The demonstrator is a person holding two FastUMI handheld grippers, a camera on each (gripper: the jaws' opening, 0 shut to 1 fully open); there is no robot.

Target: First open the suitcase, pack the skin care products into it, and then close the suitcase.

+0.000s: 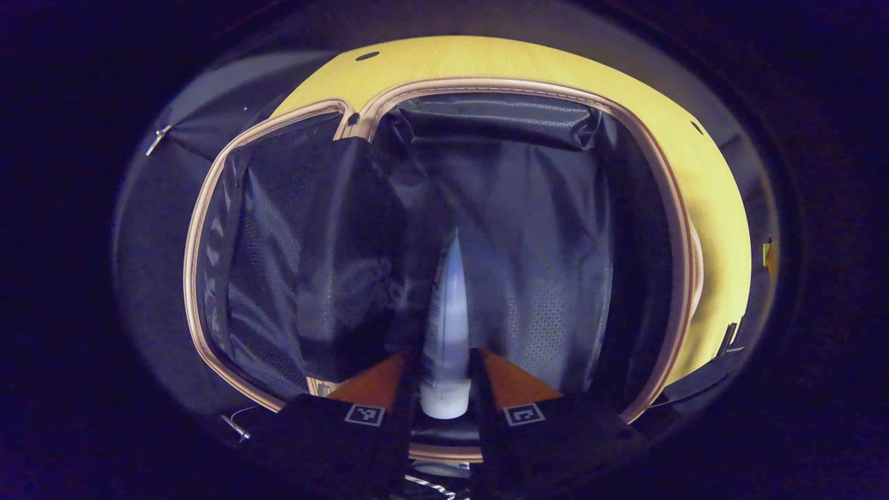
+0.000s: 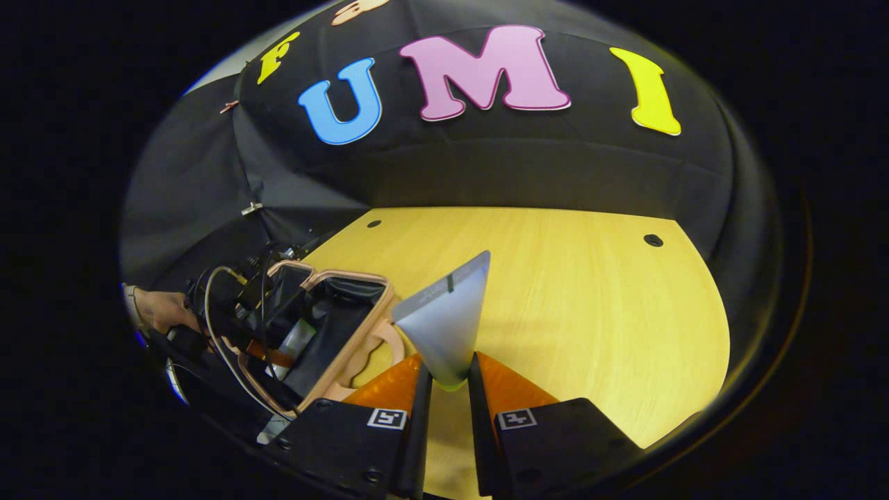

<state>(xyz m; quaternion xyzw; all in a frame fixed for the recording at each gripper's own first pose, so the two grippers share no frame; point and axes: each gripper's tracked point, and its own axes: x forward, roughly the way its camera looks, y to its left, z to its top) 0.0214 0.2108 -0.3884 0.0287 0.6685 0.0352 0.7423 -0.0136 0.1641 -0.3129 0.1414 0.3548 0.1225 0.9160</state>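
Left gripper [image 1: 444,389] pinches a white squeeze tube [image 1: 446,326], both fingers pressed on its sides near the cap end, crimped end pointing forward and down into the open suitcase [image 1: 715,229]. The tube hangs over the dark fabric lining [image 1: 528,229] of the right-hand compartment; whether its tip touches the lining can't be told. The suitcase lies opened flat on a light wooden table [image 1: 430,62], pale beige zip trim around both halves, the left half covered by a dark mesh divider [image 1: 278,250]. Right gripper [image 2: 449,382] clamps a second tube, greyish with a flat crimped end [image 2: 444,312] fanning upward, fingers closed on its narrow lower part (yellow-green tint at the bottom). It is held above the bare tabletop [image 2: 590,305], well to the right of the suitcase [image 2: 361,326]. In the right gripper view the left gripper [image 2: 278,340] sits over the open case at far left, with the hand [image 2: 156,309] that holds it and a looping cable.
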